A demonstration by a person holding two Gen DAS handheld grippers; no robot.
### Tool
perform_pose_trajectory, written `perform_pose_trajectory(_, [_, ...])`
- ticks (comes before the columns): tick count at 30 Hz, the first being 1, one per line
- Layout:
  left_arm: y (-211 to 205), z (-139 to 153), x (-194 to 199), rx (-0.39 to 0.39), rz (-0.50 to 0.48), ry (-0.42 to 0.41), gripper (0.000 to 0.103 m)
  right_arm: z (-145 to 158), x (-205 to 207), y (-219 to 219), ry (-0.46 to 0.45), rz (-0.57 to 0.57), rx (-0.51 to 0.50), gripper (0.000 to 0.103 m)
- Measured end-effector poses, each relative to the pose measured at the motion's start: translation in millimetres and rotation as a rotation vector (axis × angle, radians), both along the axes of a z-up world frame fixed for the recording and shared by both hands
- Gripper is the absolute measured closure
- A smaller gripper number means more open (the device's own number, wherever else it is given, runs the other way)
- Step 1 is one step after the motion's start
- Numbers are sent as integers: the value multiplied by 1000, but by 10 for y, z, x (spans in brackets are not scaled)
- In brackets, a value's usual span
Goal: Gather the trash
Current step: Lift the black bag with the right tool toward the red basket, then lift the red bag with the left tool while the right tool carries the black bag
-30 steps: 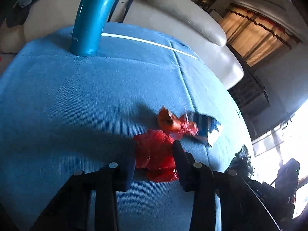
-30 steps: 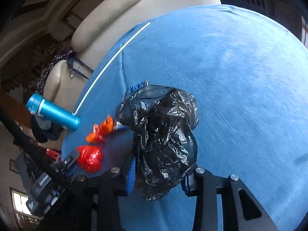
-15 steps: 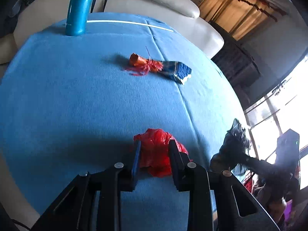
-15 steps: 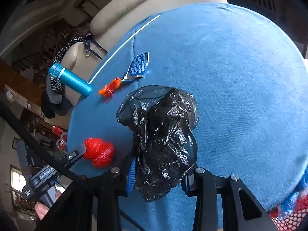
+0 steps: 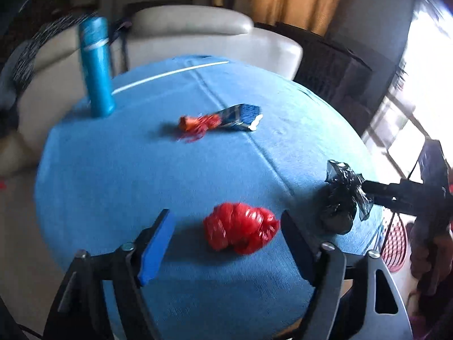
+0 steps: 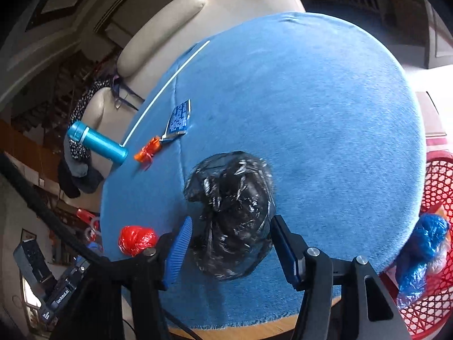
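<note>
Trash: my left gripper point(image 5: 226, 235) is opening, its pads clear of the red wad point(image 5: 240, 231); my right gripper point(image 6: 230, 248) is opening around the black bag point(image 6: 230, 212).

tablecloth point(image 6: 311, 113): blue cloth, matt, fine ribbed weave, frayed at the near edge
red wad point(image 5: 240, 231): crinkly plastic film, pretty shiny
black bag point(image 6: 232, 215): thin crumpled plastic, glossy highlights
bottle point(image 5: 96, 68): smooth teal, looks like metal with a soft sheen
basket point(image 6: 436, 192): red plastic mesh
sofa point(image 5: 192, 28): smooth cream leather look
</note>
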State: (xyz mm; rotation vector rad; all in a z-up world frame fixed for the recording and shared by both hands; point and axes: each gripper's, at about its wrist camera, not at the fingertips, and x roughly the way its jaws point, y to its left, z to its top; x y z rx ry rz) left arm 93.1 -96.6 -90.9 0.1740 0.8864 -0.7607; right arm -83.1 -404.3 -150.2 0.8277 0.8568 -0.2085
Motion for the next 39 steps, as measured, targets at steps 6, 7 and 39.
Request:
perform_pose_trajectory(6, [-264,-34,221,-25,-199,24,23,-30,-108,-105,-21,-39,59,42])
perform_pose_trajectory(7, [-322,-54,258,-20,-250,44,23,-35,-116,-114,-23,-43,69,42])
perform_pose_trajectory(39, [-284,-342,402,-63,-258,282,22,-57,280,81,33,-20,27,42])
